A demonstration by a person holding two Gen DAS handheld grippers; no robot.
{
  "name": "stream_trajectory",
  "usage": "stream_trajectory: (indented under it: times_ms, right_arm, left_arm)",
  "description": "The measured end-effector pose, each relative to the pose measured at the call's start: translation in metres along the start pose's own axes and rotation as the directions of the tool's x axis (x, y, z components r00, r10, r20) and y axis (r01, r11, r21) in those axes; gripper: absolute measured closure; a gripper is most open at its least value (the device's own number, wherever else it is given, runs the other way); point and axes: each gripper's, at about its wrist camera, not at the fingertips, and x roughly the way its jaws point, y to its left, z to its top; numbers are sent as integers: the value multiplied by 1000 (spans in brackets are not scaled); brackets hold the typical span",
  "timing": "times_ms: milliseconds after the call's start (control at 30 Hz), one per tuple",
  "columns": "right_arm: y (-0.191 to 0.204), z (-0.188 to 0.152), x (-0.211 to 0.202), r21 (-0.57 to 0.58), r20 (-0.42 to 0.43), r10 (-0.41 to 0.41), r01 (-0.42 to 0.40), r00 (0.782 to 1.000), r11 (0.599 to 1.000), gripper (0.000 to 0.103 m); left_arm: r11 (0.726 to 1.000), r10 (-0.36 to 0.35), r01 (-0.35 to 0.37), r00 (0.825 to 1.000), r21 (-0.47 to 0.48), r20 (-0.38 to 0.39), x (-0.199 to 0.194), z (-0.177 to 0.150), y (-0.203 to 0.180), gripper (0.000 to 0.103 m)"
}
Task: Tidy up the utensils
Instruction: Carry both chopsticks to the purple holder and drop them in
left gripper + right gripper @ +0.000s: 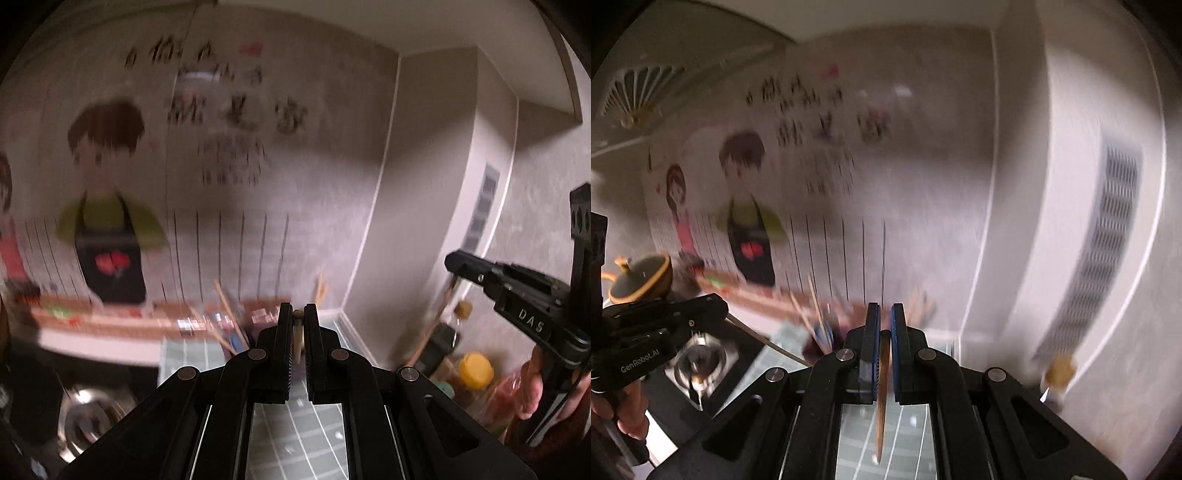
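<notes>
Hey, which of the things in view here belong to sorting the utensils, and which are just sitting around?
Belongs to the job:
- wooden utensil in the left gripper
- chopstick in the right gripper
- utensil holder with chopsticks

Just lying about:
- yellow-capped bottle
- lidded pot
- stove burner

Both feeds dim and warm-grey on my end; no lamp in frame, light soft and even. Heavy motion blur over the background: wall poster smeared vertically, its lettering unreadable in both views. Vent grille at 3 o'clock in the right wrist view streaks into stripes. Countertop clutter toward 6 o'clock is mush. Only the rig's own black hardware stays sharp: left gripper, right gripper. Faint glare patches at 12 o'clock on the right view's wall. Fisheye bends the wall edges; black vignette in the corners.
</notes>
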Motion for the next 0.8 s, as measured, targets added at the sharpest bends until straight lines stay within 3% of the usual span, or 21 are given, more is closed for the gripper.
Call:
stream_trajectory:
  times_ms: [167, 300, 567, 800]
  right_arm:
    - [7, 56, 5, -26, 66, -12, 14, 998, 1000, 98]
    - [5, 76, 33, -9, 67, -6, 6, 998, 1000, 98]
    - [-5, 65, 110, 16, -24, 2, -2, 1000, 1000, 98]
    - [-12, 39, 175, 24, -125, 11, -8, 992, 1000, 98]
  left_arm:
    - [999, 42, -41, 998, 19, -54, 12, 41, 13, 97]
    - [998, 66, -66, 993, 7, -98, 36, 46, 30, 97]
    - [996, 61, -73, 974, -47, -220, 106, 27, 56, 97]
    - [996, 43, -68, 945, -65, -325, 174, 7, 68, 97]
